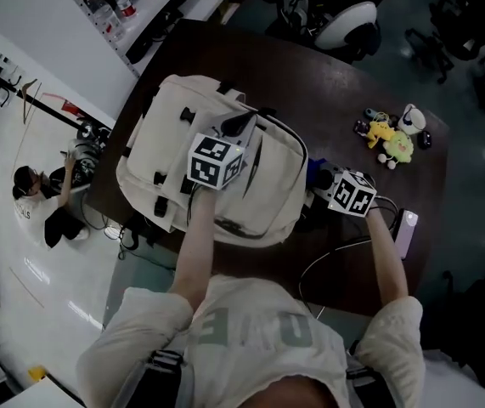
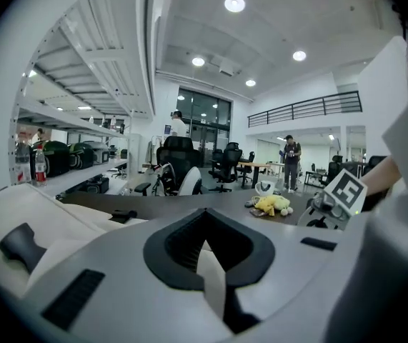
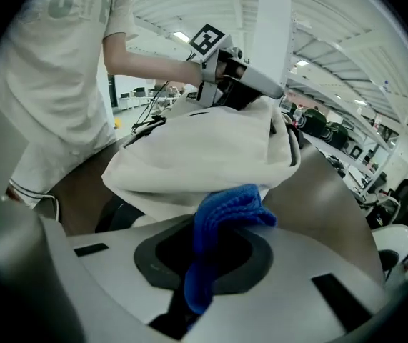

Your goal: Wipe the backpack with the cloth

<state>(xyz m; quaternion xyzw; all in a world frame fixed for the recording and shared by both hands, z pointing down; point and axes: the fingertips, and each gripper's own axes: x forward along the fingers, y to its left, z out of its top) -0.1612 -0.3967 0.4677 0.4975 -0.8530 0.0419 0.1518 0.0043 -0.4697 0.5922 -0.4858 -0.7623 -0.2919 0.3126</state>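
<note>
1. The fingers of the left gripper are pressed together. A thin cream strip of the backpack is pinched between them. Which part of the bag this strip is, I cannot tell.
2. The fingers of the right gripper are closed on the blue cloth. It bunches out in front and covers their tips.
3. In the head view the left forearm and the marker cube cover the middle of the backpack. In the right gripper view the gripper's own body cuts off the lower part of the bag.
4. The backpack is on the dark desk, toward its left side. It appears to stand on its base with the top upward, under the left gripper, so its long axis seems about upright. The head view looks down along it, so this is hard to confirm.
5. The cloth is low at the right side of the backpack. Whether it presses on the fabric is not clear.
6. Plush toys lie on the desk, well apart to the right. A person sits on the floor beyond the left edge of the desk.
</note>
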